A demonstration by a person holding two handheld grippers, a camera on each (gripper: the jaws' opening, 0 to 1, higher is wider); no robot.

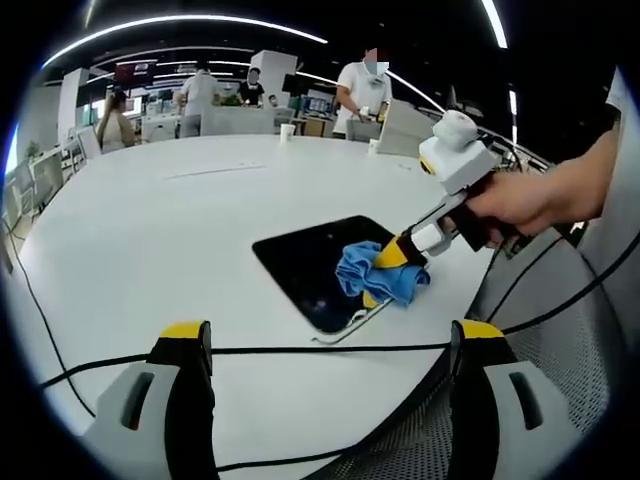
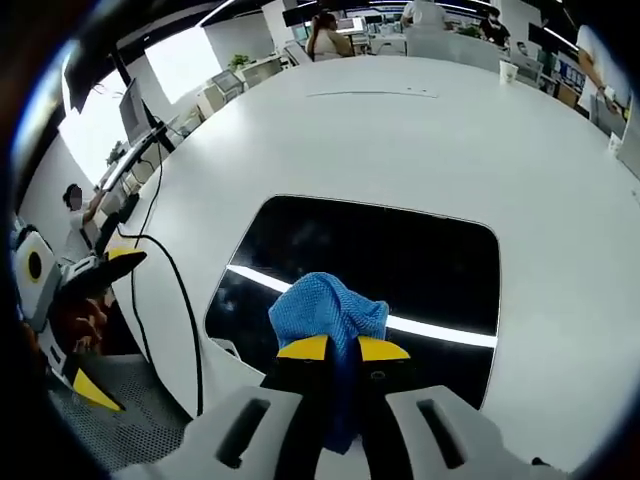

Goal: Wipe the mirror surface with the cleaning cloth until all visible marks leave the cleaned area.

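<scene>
A dark rectangular mirror [image 1: 305, 265] [image 2: 400, 260] lies flat on the white table near its edge. A blue cleaning cloth [image 1: 372, 275] [image 2: 325, 310] rests bunched on the mirror's near corner. My right gripper [image 2: 343, 347] [image 1: 392, 255] is shut on the cloth and presses it onto the glass; a hand holds that gripper. My left gripper [image 1: 330, 338] [image 2: 100, 320] stands open, off the mirror, over the table edge, with nothing between its yellow-tipped fingers.
A black cable [image 1: 300, 350] runs along the table edge and another [image 2: 185, 310] drops off the side. A mesh chair [image 1: 560, 350] stands by the edge. Paper cups [image 1: 287, 131] and several people are at the far side. The white table [image 1: 180, 220] stretches wide beyond the mirror.
</scene>
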